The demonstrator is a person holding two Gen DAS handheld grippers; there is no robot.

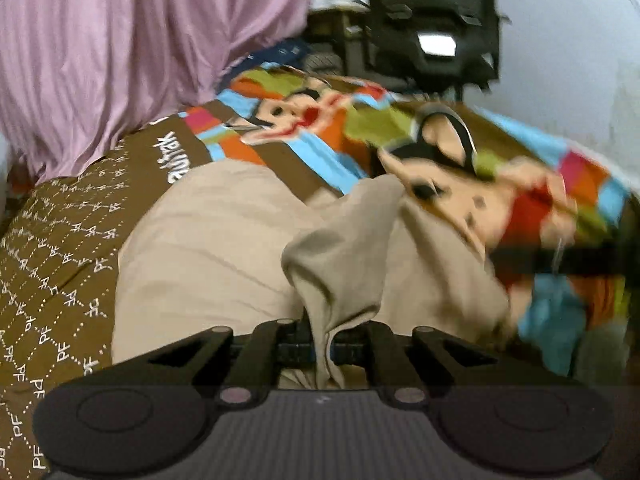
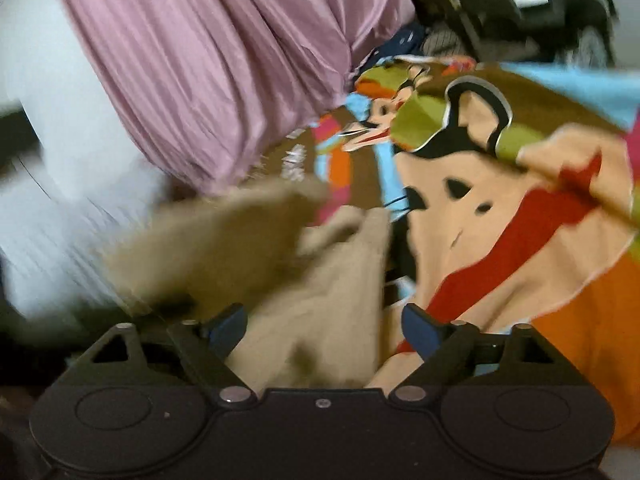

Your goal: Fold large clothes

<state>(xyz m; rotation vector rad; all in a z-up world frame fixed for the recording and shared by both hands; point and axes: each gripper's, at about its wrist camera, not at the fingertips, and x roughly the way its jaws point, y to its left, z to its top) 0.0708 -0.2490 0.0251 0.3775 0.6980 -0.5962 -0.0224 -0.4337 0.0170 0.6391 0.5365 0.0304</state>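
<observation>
A large beige garment (image 1: pixel 208 248) lies spread over a bed, with one fold rising toward the camera. My left gripper (image 1: pixel 324 346) is shut on that fold, and the pinched cloth runs up out of the closed jaws. In the right wrist view the same beige garment (image 2: pixel 328 280) is blurred and passes between the fingers of my right gripper (image 2: pixel 324 326). Its jaws stand wide apart. The blue pads (image 2: pixel 420 328) do not press on the cloth.
The bed carries a bright cartoon-print cover (image 1: pixel 460 192) (image 2: pixel 500 220) with a brown lettered border (image 1: pixel 52 260) on the left. A pink pleated fabric (image 1: pixel 120 60) (image 2: pixel 224 60) hangs at the upper left. Dark furniture (image 1: pixel 432 20) stands behind the bed, by a white wall (image 1: pixel 580 60).
</observation>
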